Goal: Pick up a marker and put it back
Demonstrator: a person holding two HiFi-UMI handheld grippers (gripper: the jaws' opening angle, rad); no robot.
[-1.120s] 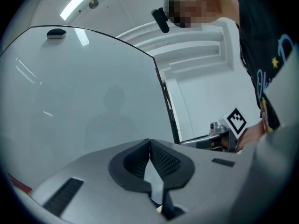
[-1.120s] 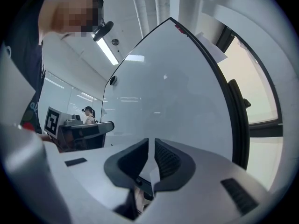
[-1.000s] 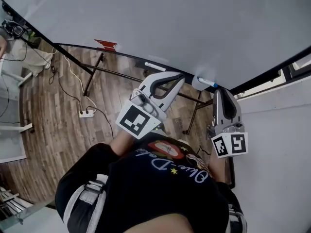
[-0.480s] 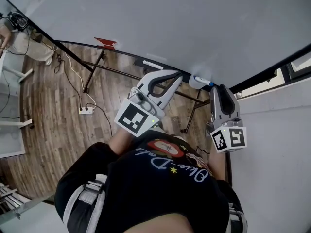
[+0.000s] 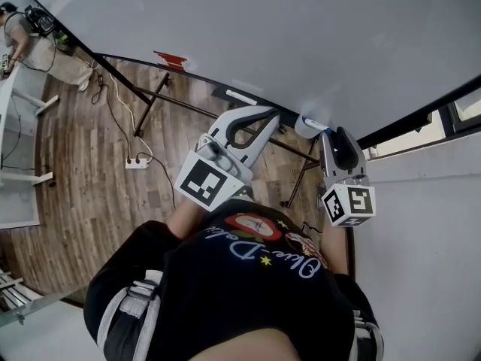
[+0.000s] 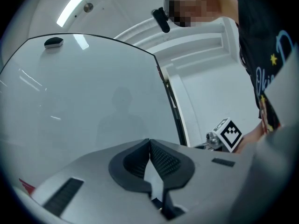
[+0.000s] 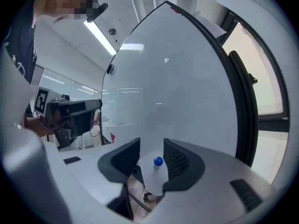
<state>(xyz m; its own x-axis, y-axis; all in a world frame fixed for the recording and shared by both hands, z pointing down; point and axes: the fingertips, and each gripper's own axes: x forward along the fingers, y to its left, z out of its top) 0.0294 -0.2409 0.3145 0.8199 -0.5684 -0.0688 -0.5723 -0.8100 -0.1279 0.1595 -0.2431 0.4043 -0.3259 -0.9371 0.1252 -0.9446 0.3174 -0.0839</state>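
Along the whiteboard (image 5: 301, 43): marker (image 7: 158, 161) in holder (image 7: 156, 178), red item (image 5: 170, 59) leftward.

The only lettering stands on the person's black T-shirt (image 5: 225, 299): a light-blue cursive script (image 5: 263, 257) across the chest, seen upside down, of which roughly "lue-D" can be made out and the rest is unclear. The black-and-white square markers on the left white cube (image 5: 204, 187) and the right white cube (image 5: 348, 204) show patterns only, no letters or numbers.

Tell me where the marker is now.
Head view, right: the marker lies in the white holder on the whiteboard, between the right gripper's jaws, which just opened.
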